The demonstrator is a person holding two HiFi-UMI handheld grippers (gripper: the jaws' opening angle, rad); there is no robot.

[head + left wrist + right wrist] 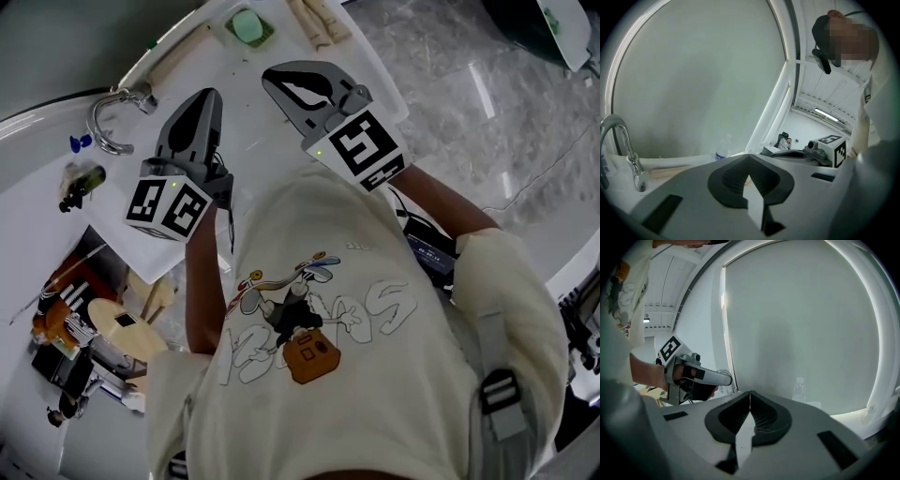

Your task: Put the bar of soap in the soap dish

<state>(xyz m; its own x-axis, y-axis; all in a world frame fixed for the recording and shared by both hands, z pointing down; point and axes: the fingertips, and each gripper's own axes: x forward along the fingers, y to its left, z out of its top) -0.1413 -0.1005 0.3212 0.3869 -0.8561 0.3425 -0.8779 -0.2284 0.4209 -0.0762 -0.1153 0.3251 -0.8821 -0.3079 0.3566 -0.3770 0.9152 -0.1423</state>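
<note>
Both tools are empty. The left gripper (pixel 749 157) has its jaws pressed together with nothing between them, and the right gripper (pixel 750 393) is shut at the tips in the same way. In the head view they are held side by side over the white bench (pixel 253 141), and both point away from the person.

Ahead of the right gripper's tip, the pale green bar of soap (pixel 247 23) appears to lie inside the darker soap dish (pixel 266 35), near the bench's far edge. The placing therefore looks done.

The risk I see from here is a careless sweep. A jaw tip could catch the dish and push it towards that edge, or roll the wooden pieces (pixel 319 21) beside it. If the soap is re-gripped, it could squirt out of the jaws, because it is probably slick.

A chrome faucet (pixel 112 120) stands to the left, and a small bottle (pixel 79 178) lies near it. A large round panel (pixel 801 324) with a bright rim rises behind the bench. The floor (pixel 469 75) is grey marble.
</note>
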